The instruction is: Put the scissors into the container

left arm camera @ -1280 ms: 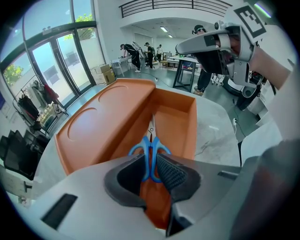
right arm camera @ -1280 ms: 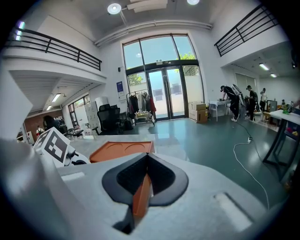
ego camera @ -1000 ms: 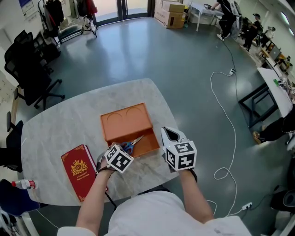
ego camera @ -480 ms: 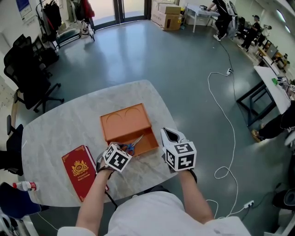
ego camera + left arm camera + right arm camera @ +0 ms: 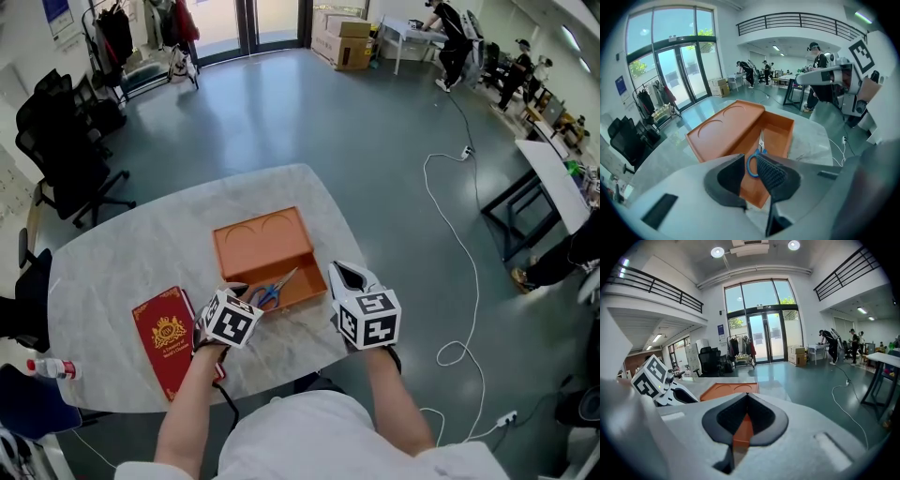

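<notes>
The orange container (image 5: 253, 246) sits mid-table, a flat lid part at the back and an open compartment (image 5: 780, 133) at the front. The scissors (image 5: 274, 289), blue-handled, lie inside that compartment with blades pointing away from me. My left gripper (image 5: 243, 294) hovers at the container's near edge, open. In the left gripper view the blue handle ring (image 5: 751, 165) shows in the gap past the fingertips of my left gripper (image 5: 750, 165). My right gripper (image 5: 340, 271) is to the right of the container, shut and empty. The right gripper view also shows my right gripper (image 5: 746, 398).
A red book (image 5: 166, 339) lies on the marble table (image 5: 122, 253) left of my left hand. A bottle (image 5: 47, 367) sits off the table's left edge. Black office chairs (image 5: 66, 159) stand to the far left and a white cable (image 5: 461, 246) runs over the floor on the right.
My left gripper has drawn back a little to the left from the container's near edge. The scissors stay lying in the compartment. The right gripper has not moved.
</notes>
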Demonstrator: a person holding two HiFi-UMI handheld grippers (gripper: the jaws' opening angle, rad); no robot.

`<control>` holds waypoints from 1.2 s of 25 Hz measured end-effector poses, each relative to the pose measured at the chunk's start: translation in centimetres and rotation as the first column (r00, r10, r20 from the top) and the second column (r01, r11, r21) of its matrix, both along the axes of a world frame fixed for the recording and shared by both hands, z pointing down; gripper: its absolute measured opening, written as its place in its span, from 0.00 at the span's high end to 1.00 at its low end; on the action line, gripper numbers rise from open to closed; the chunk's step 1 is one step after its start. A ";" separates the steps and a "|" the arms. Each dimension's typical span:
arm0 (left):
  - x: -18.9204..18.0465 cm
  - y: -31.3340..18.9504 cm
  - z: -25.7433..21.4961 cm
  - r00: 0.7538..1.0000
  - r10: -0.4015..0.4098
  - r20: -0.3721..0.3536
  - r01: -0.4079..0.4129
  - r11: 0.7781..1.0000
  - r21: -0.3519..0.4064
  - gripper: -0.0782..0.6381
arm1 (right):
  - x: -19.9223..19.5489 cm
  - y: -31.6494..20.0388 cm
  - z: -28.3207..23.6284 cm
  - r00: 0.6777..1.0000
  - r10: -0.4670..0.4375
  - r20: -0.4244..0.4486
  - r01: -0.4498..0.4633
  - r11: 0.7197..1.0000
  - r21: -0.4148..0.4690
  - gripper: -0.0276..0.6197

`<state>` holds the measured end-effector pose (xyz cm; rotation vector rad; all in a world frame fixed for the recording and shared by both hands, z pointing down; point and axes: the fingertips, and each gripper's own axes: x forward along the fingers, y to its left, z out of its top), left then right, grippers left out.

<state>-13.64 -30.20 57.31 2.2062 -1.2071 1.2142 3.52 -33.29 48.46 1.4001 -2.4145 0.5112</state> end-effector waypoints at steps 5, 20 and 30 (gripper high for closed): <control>-1.2 1.0 -2.2 0.998 -0.047 -0.035 0.049 0.997 0.066 0.78 | -0.5 1.5 -0.9 1.000 -0.007 -0.002 0.007 1.000 0.020 0.95; -5.8 5.2 -8.7 0.944 -0.209 -0.254 0.271 0.931 0.243 0.81 | -2.3 6.2 -4.2 1.000 -0.017 -0.017 0.018 0.995 0.098 0.95; -7.8 8.5 -12.6 0.895 -0.238 -0.376 0.380 0.849 0.368 0.84 | -2.7 9.4 -6.2 0.999 -0.016 -0.045 0.023 0.986 0.164 0.95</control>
